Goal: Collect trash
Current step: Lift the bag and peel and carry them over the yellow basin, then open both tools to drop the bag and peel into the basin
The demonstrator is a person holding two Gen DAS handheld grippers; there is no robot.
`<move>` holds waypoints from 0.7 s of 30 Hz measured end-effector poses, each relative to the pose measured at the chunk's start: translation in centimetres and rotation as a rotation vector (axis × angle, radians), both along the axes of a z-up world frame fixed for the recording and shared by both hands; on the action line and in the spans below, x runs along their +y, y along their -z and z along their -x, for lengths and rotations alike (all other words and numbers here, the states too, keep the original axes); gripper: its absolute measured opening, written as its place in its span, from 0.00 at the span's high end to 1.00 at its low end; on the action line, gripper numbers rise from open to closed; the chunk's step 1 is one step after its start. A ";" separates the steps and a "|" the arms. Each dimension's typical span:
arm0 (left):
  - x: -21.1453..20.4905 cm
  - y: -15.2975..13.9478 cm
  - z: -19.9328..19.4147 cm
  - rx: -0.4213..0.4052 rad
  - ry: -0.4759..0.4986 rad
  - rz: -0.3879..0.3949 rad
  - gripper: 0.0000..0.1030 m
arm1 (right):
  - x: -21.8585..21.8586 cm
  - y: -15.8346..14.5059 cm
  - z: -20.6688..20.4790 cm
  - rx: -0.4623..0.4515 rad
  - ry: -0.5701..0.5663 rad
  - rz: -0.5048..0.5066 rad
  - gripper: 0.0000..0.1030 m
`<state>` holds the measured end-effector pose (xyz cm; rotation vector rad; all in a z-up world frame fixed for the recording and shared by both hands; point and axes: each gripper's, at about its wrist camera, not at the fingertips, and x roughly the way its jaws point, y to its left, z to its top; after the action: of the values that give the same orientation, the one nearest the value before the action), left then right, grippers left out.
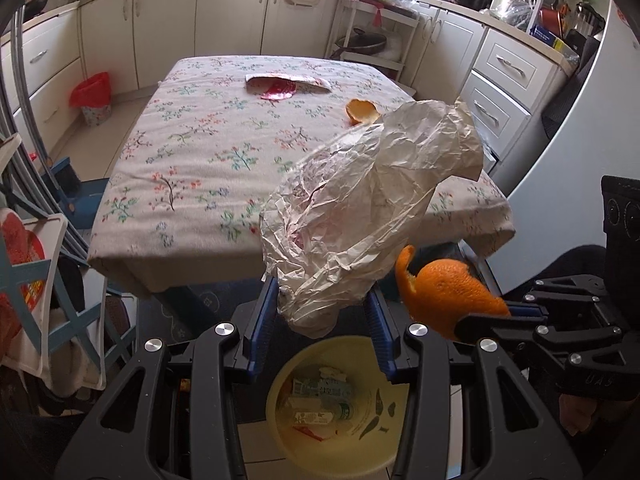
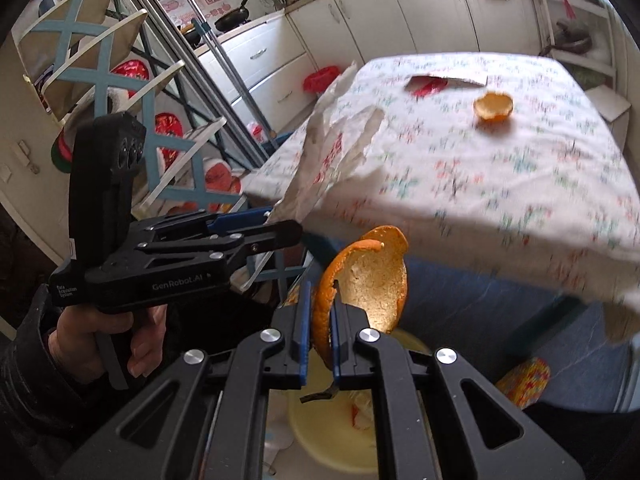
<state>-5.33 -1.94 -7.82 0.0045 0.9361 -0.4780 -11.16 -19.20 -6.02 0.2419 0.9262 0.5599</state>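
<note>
Left wrist view shows the left gripper (image 1: 324, 316) clenched on a crumpled white paper wrapper (image 1: 360, 216) directly above the pale yellow round plastic bin (image 1: 384, 452), while the right gripper (image 2: 320, 340), beside it, pinches a curled orange peel (image 2: 368, 276) over the same bin.

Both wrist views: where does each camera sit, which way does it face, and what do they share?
Left wrist: on the left gripper, facing down across the table; its fingers clamp a crumpled bag over a yellow bin; the right gripper shows at right.
Right wrist: on the right gripper, shut on an orange peel; the left gripper and hand show at left.
Shared: table, bag, held peel, bin, and a second peel on the table.
</note>
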 end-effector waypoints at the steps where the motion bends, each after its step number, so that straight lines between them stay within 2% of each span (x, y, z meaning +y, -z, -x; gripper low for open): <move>1: -0.1 0.1 0.3 0.007 0.004 -0.002 0.60 | 0.1 0.2 0.3 0.010 -0.005 -0.003 0.91; 10: -0.3 1.5 3.1 0.081 0.033 -0.001 0.60 | 0.3 1.9 2.5 0.117 -0.016 -0.033 0.91; 21: 0.3 2.2 5.6 0.141 0.033 0.042 0.60 | 0.3 2.8 2.9 0.184 -0.006 -0.037 0.91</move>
<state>-10.88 -1.66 -10.00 -0.0527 1.0650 -0.5341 -14.09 -18.90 -8.81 0.3284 1.0960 0.5676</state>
